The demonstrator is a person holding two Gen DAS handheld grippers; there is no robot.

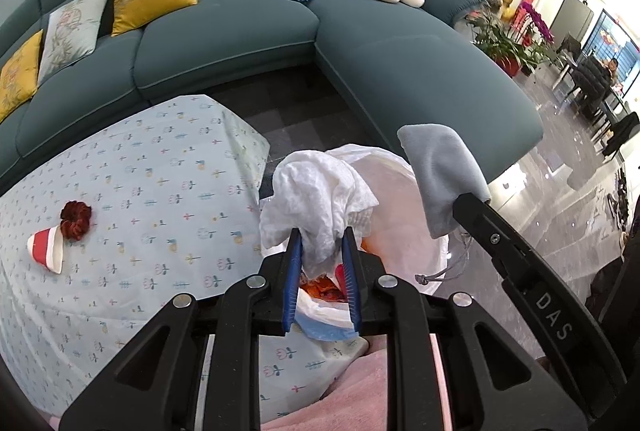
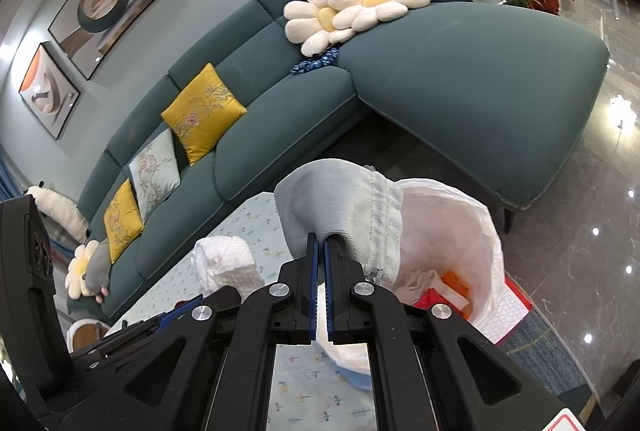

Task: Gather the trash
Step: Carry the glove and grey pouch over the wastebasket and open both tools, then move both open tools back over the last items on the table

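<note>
Left gripper (image 1: 320,255) pinches a crumpled white tissue (image 1: 316,199) — right gripper (image 2: 320,251) clamps a grey drawstring pouch (image 2: 340,211) — both above the white-lined trash bin (image 2: 480,227).

Both wrist views face the sofa (image 1: 224,27) (close above the bin bag (image 2: 452,227)).

We see a crumpled white tissue (image 1: 318,201) pinched at its lower end and bunched upward, directly above the mouth of the white trash bag (image 1: 404,191). The bag stands open just beside the table's edge, its thin plastic rim puffed and wrinkled; inside it lie orange and red scraps with some white paper (image 2: 444,285). A soft grey drawstring pouch (image 1: 442,175) is held by one edge over the bag's rim, sagging in folds, its hemmed mouth showing. On the patterned tablecloth, well apart from the bag, a red-and-white paper cup (image 1: 48,249) lies tipped on its side, touching a dark red scrunchie (image 1: 76,215).
</note>
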